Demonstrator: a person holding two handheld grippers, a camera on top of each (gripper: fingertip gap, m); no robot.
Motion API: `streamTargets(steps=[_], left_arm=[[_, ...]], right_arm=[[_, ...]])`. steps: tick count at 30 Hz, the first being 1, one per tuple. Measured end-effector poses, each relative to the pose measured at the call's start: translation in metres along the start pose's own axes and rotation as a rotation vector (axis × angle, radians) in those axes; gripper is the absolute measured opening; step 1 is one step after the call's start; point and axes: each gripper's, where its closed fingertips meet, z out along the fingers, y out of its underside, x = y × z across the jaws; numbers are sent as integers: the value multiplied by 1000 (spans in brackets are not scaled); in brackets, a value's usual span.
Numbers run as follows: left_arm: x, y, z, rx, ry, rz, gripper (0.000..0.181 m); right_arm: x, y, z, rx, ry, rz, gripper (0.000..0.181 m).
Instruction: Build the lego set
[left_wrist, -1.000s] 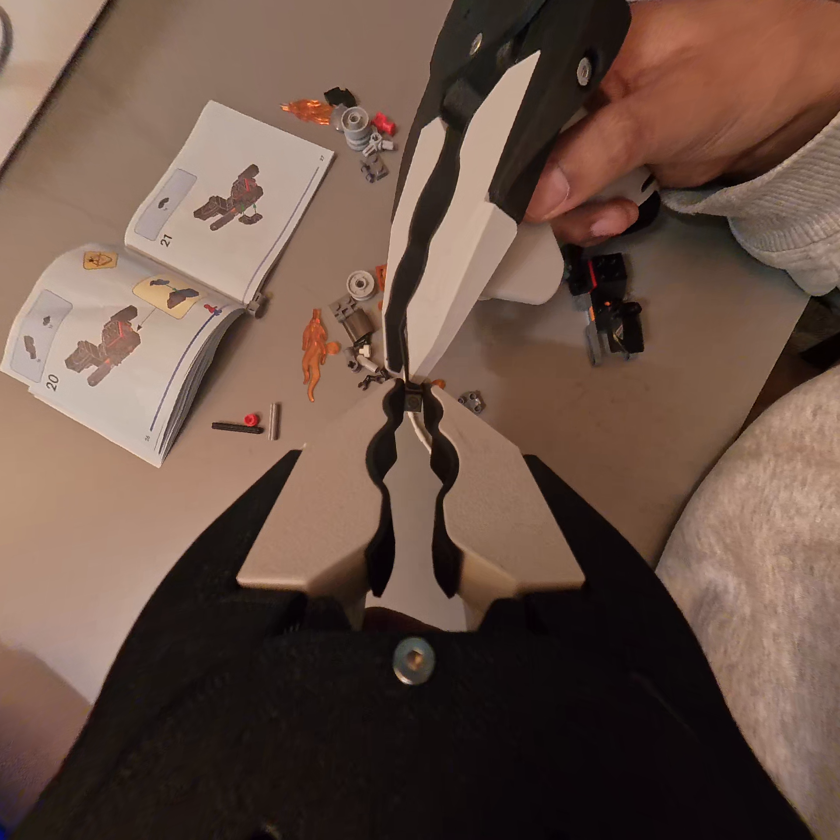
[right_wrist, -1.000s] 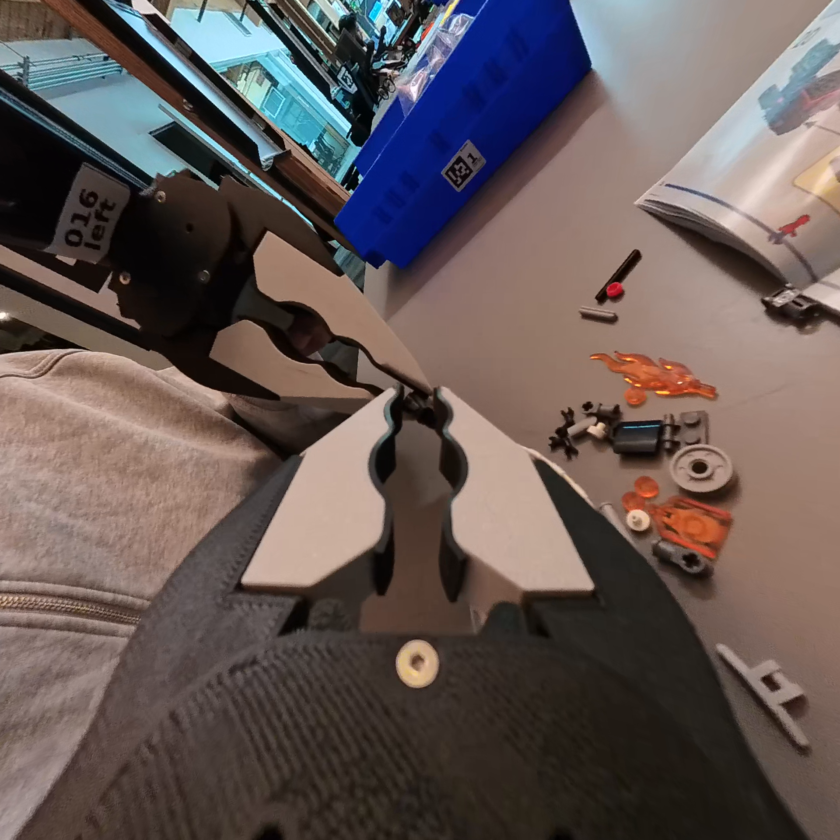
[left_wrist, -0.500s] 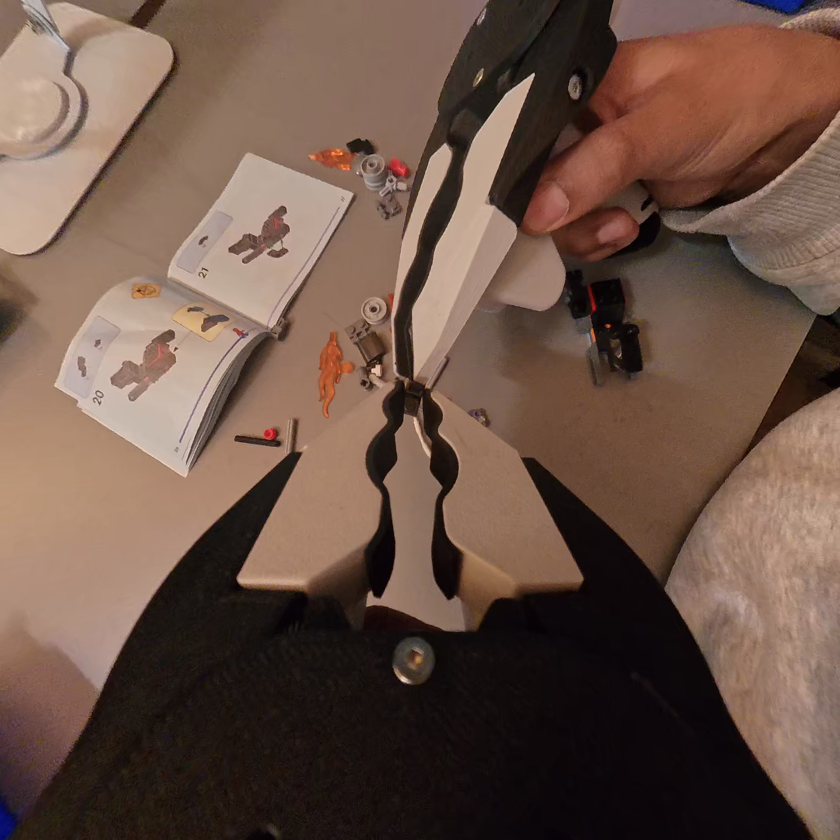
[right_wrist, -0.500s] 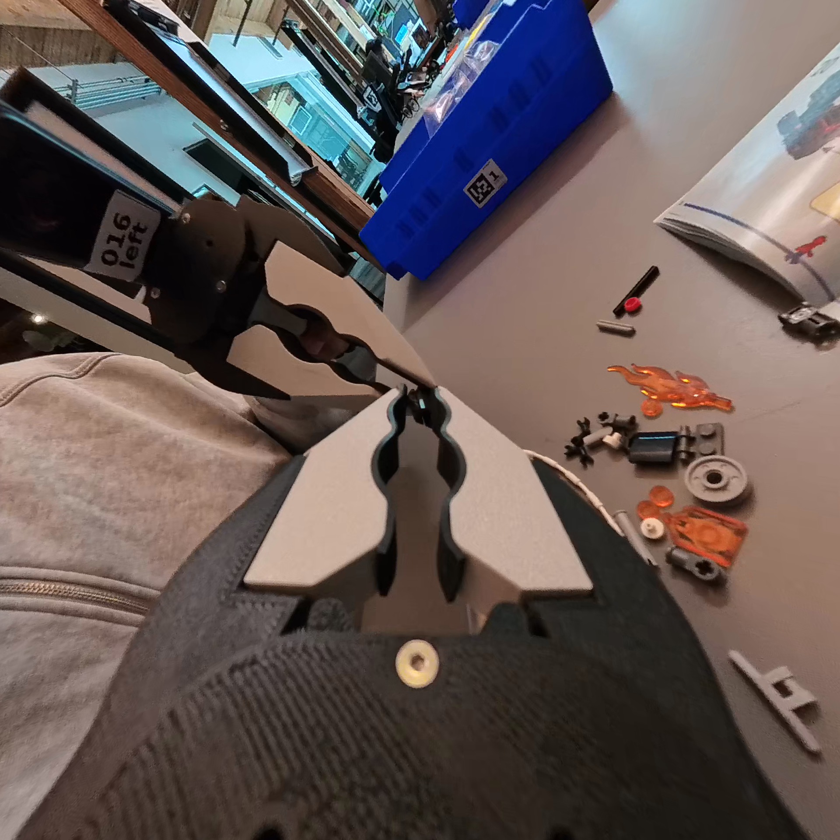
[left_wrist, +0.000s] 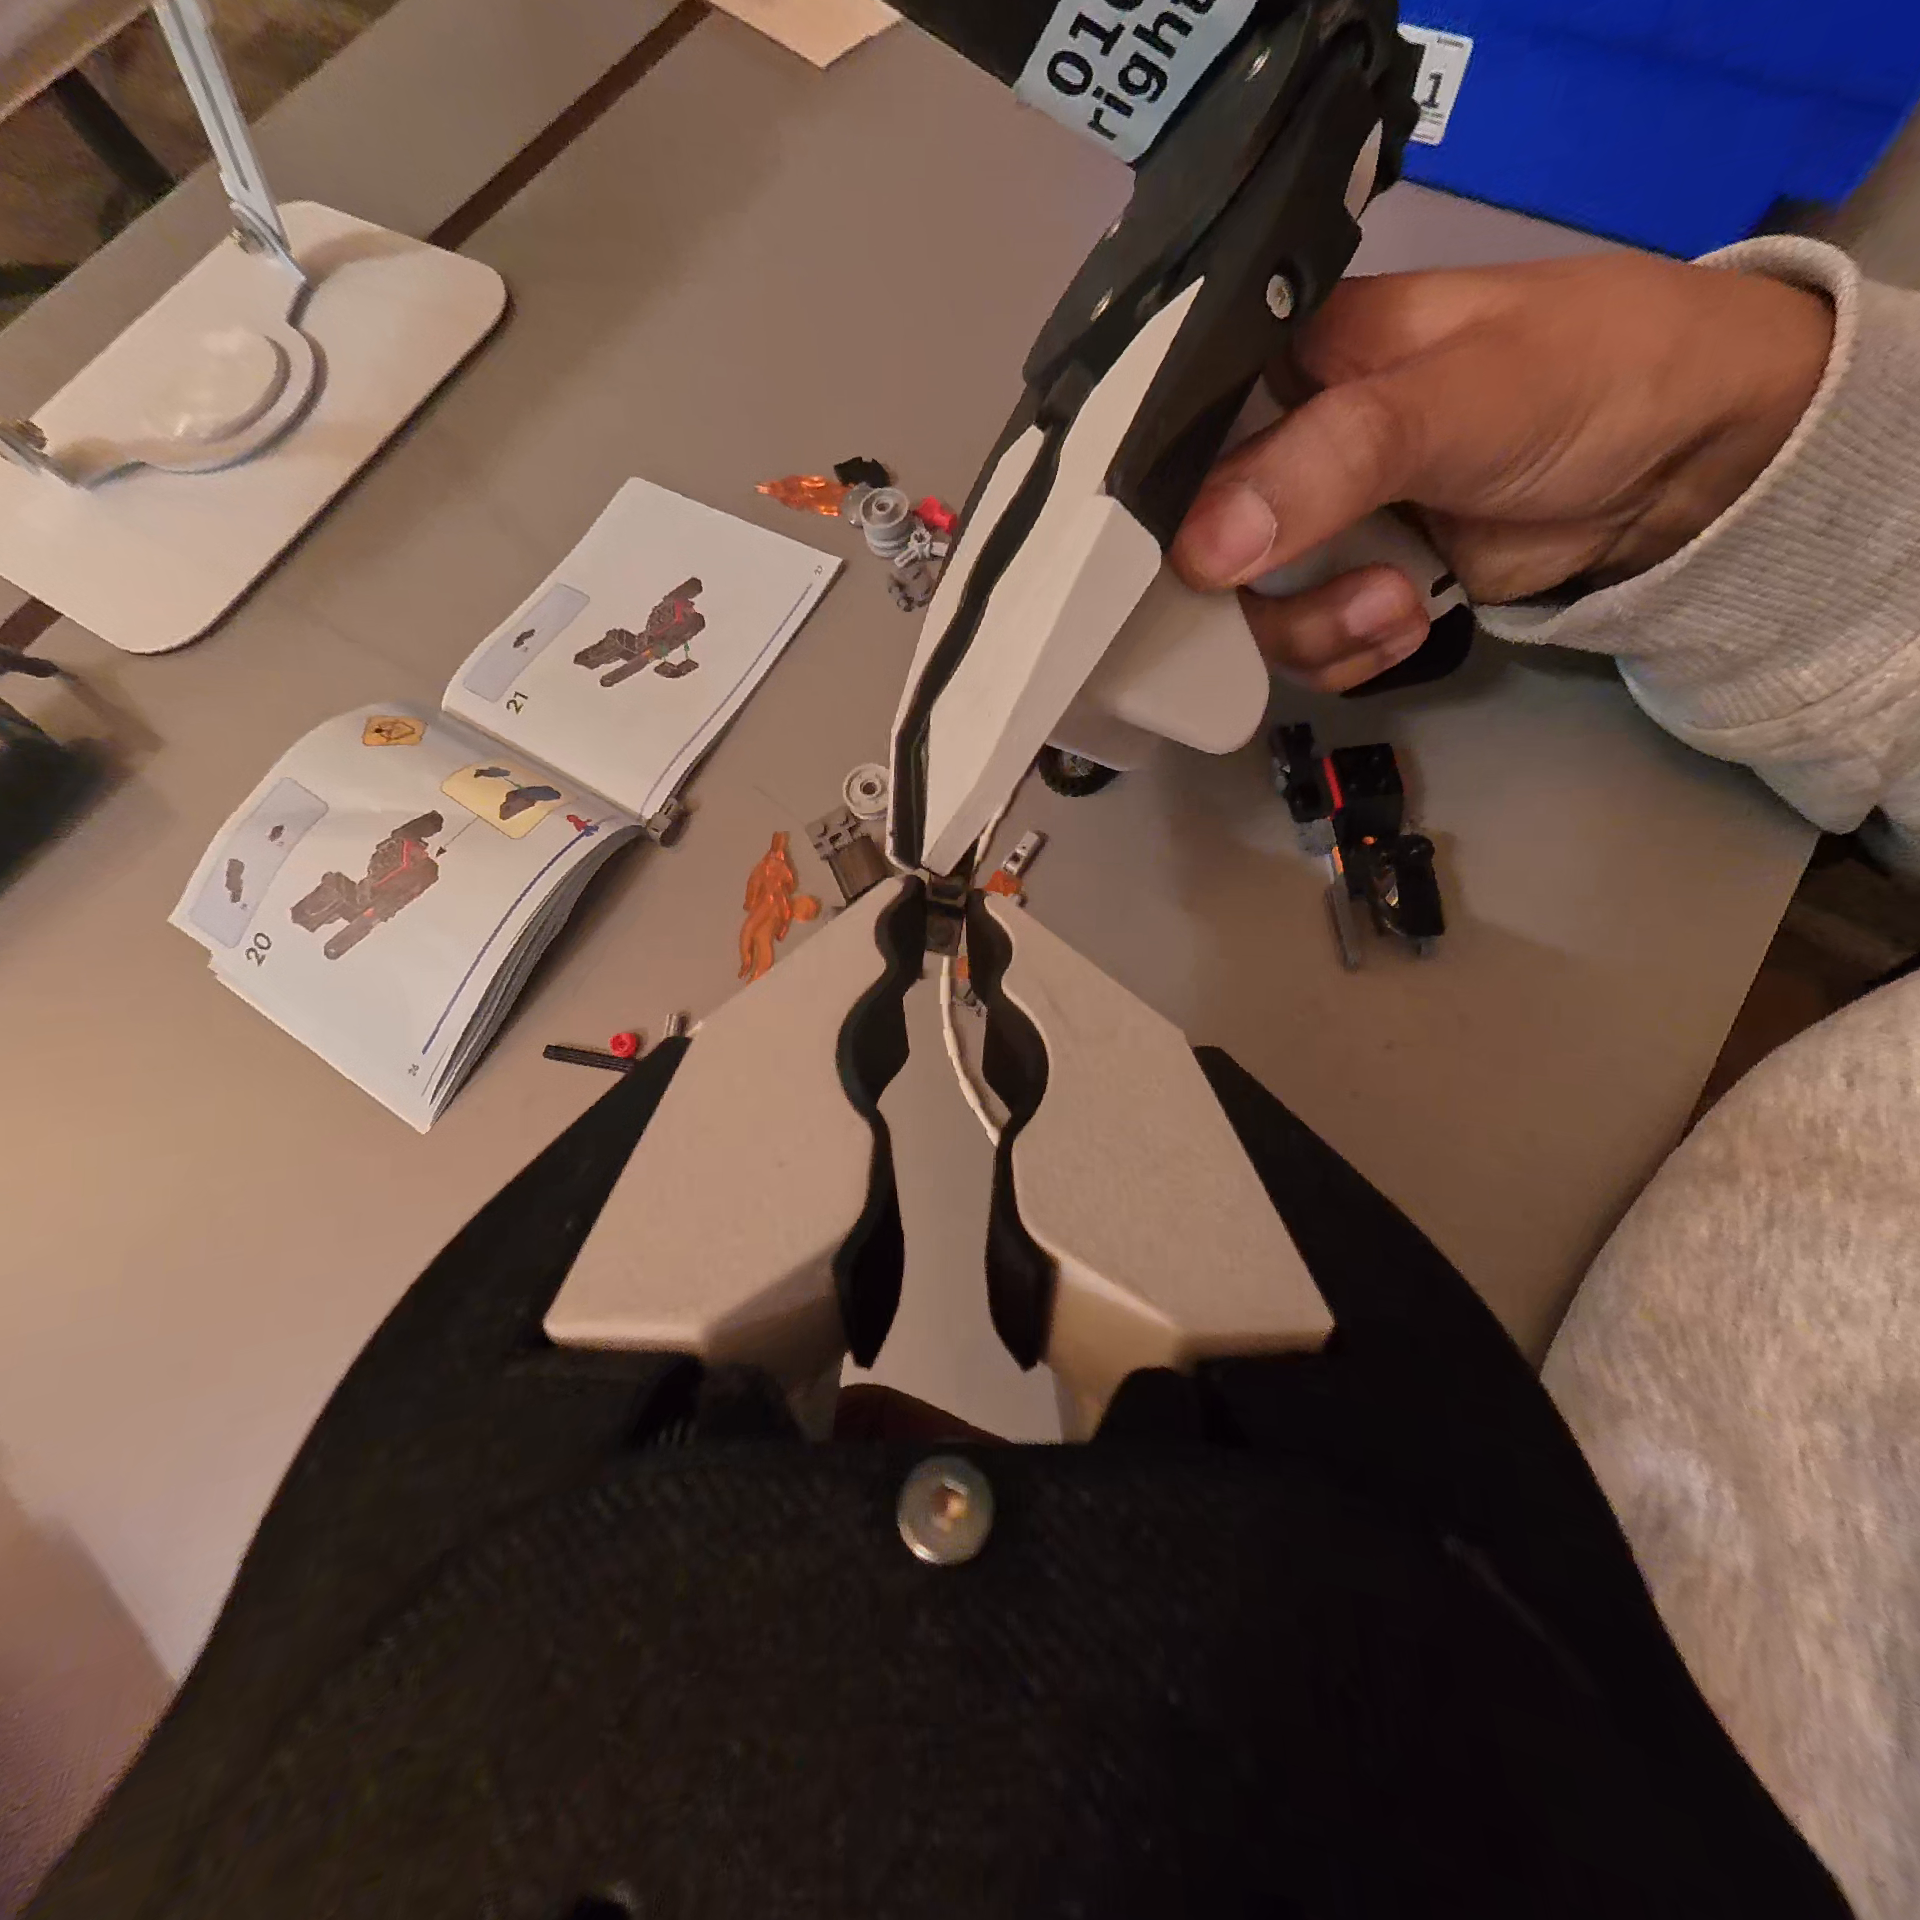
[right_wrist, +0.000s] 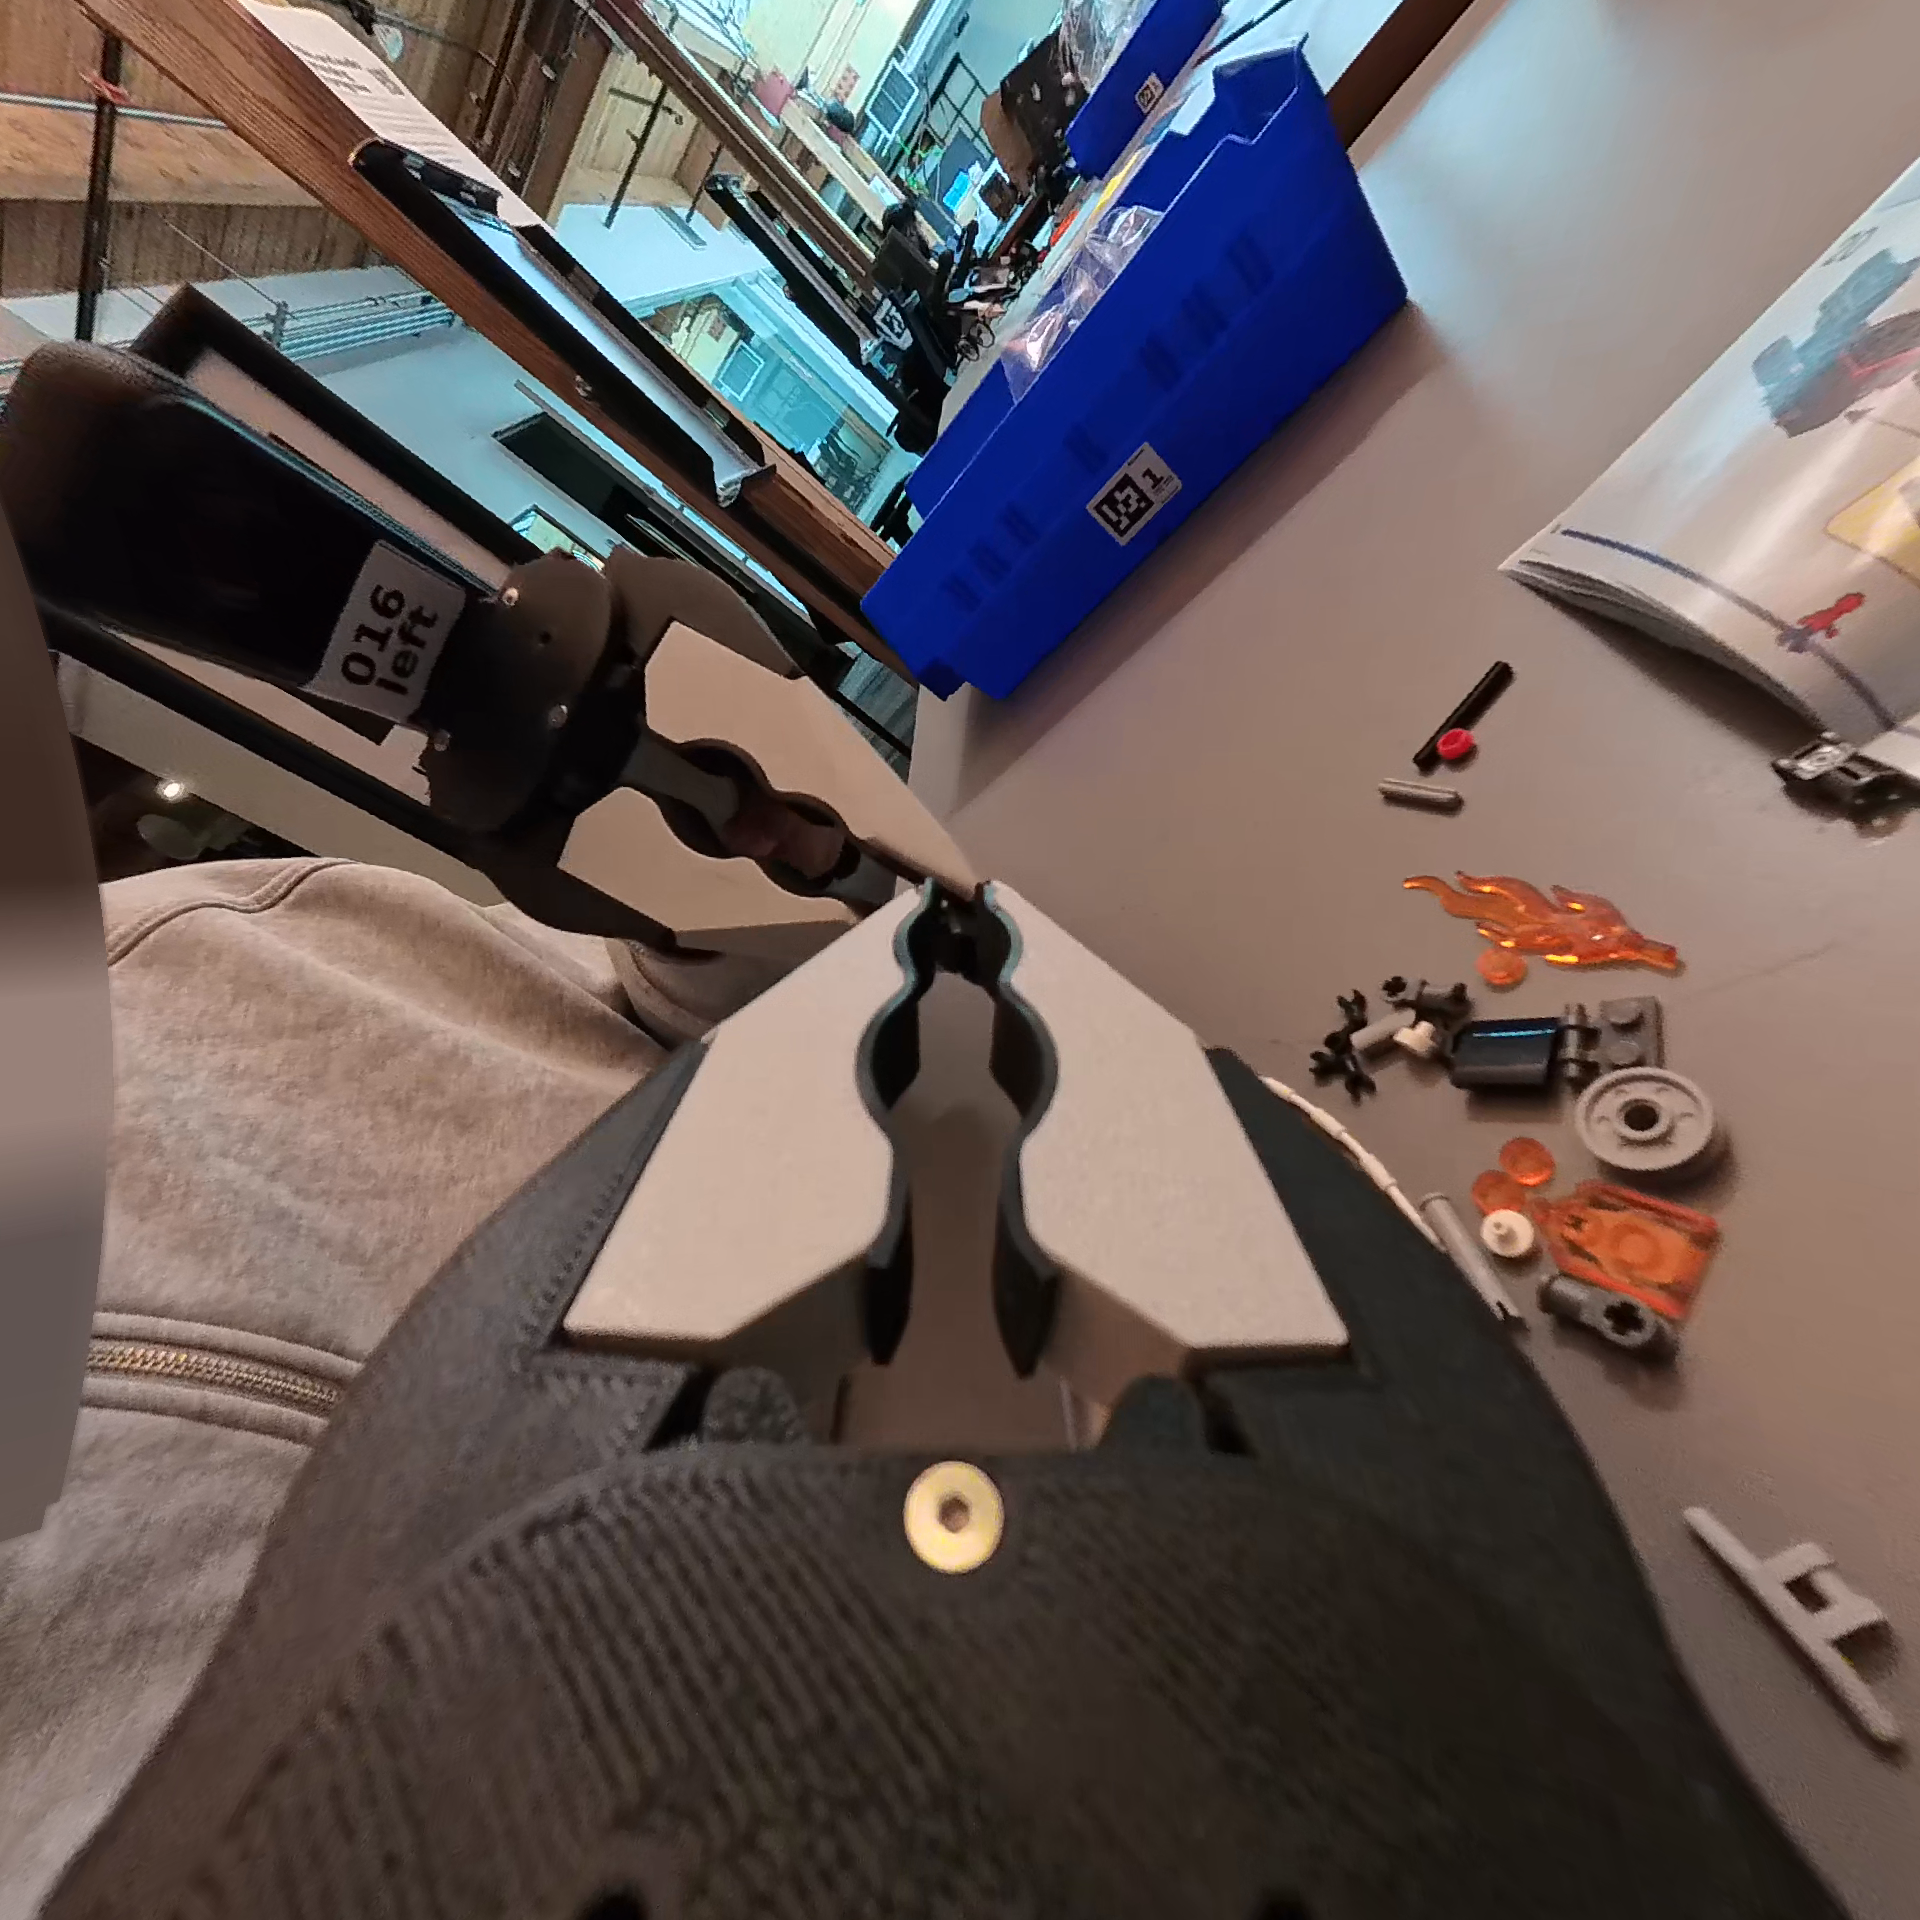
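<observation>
Left wrist view: the left gripper is held above the worktop, its fingers drawn nearly together at the tips and pinching a small dark lego piece. The right gripper, gripped by a hand, comes in from above with its fingers pressed close, tips meeting that same piece. Below lie the open instruction booklet, an orange flame piece, a grey round piece and a partly built black model, well apart to the right.

In the right wrist view the right gripper pinches the small dark lego piece at its fingertips, tip to tip with the left gripper. Loose pieces, among them an orange flame piece, lie on the worktop beside a blue bin.
</observation>
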Motion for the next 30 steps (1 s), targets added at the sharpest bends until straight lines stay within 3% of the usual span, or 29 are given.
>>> streamTargets(steps=[7, 10, 13, 17, 22, 27, 30], left_arm=[[0, 2, 2, 6, 5, -20, 3], [0, 0, 2, 16, 12, -26, 4], [-3, -1, 3, 37, -7, -18, 4], [-11, -5, 6, 110, -46, 2, 5], [-18, 4, 18, 166, -92, 59, 5], [-12, 13, 24, 245, -48, 51, 5], [-10, 23, 31, 215, -11, 43, 6]], right_arm=[[2, -3, 0, 13, 21, -30, 4], [-8, -18, -6, 106, -36, -35, 30], [-3, -28, -17, 152, 10, -73, 32], [11, -25, -22, 118, 154, -176, 32], [5, -20, -15, 100, 98, -150, 35], [20, -11, -10, 24, 216, -229, 31], [28, -10, -10, 6, 290, -268, 27]])
